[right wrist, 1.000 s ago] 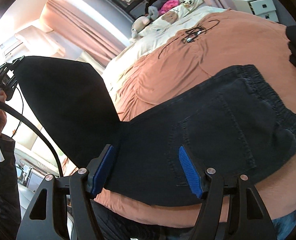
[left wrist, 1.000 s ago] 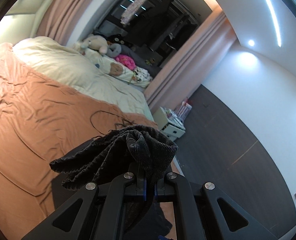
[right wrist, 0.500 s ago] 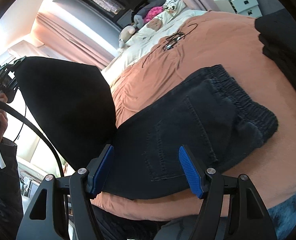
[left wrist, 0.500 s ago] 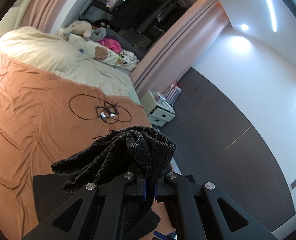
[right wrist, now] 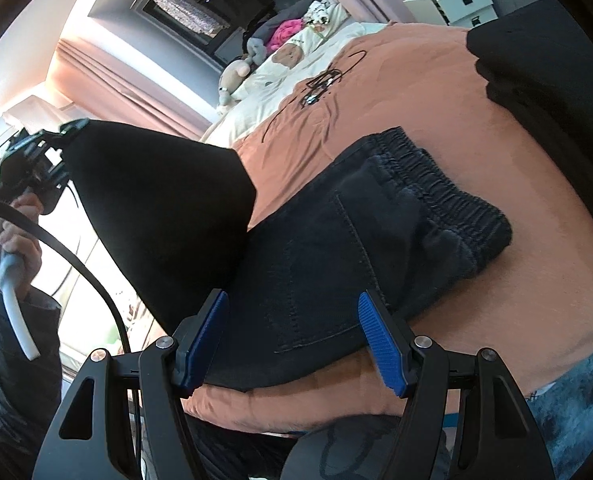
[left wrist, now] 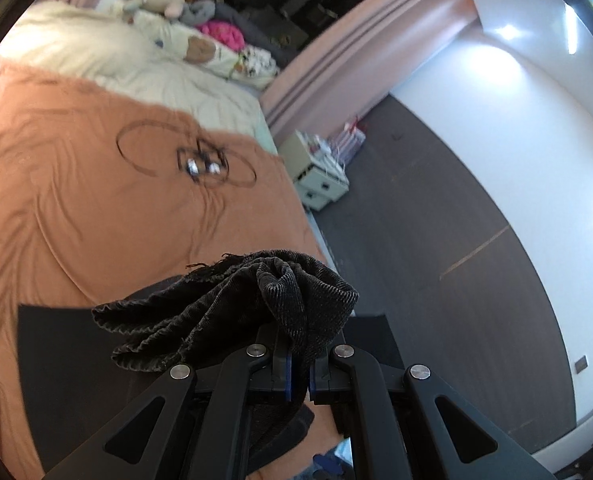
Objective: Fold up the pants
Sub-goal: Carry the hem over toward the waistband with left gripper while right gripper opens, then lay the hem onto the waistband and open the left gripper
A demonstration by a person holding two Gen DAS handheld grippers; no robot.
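Dark denim pants lie on the orange bedspread, elastic waistband to the right. Their leg end is lifted up to the left. My left gripper is shut on the bunched hem of the pants and holds it above the bed; it also shows at the far left of the right wrist view. My right gripper is open and empty, with its blue pads on either side of the near edge of the pants.
A coiled black cable lies on the orange bedspread. Pillows and soft toys are at the bed's head. A white nightstand stands on the dark floor. Another dark garment lies at the right.
My left gripper has carried the hem further over the bed, so the cable now shows ahead of it. My right gripper has drawn closer to the waistband end and stays open.
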